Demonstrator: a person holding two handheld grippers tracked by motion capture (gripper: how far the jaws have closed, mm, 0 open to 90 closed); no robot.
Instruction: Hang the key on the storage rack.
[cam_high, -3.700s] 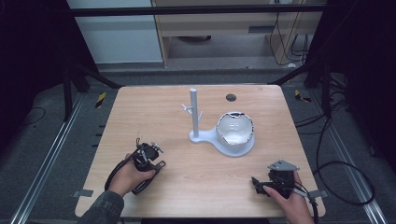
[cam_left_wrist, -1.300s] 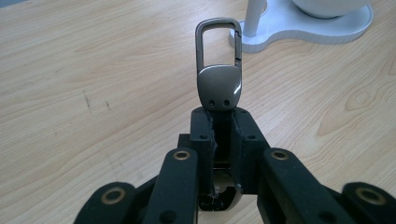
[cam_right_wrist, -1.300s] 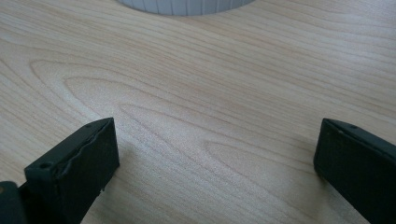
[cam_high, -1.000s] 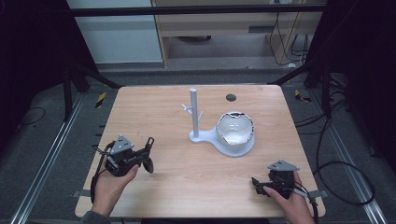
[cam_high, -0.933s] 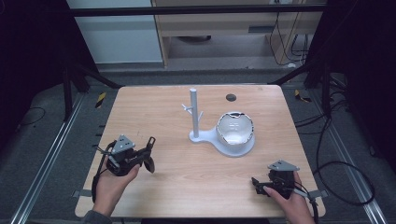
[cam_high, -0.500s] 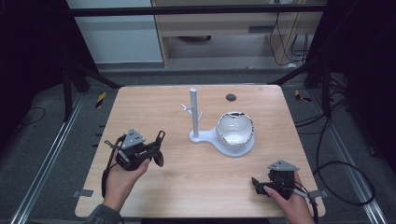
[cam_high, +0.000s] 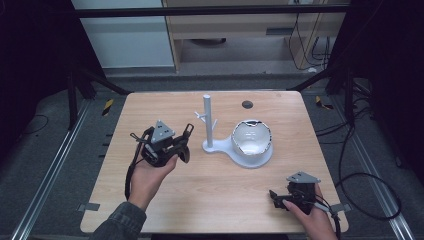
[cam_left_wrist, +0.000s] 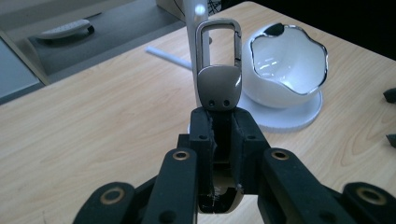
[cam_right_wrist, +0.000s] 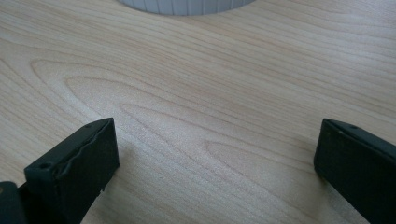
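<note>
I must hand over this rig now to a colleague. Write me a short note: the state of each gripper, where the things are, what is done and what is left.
Left gripper: shut on the metal carabiner clip, held off the table with its loop end pointing toward the white stand.
Right gripper: open, holding nothing, low over the table at the near right corner.
Things: the stand's post has small pegs and shares a base with the white bowl, mid-table.
Done: the clip is picked up and faces the post.
Left: probably hang the clip's loop on a peg, then release. It is not on a peg yet.
</note>
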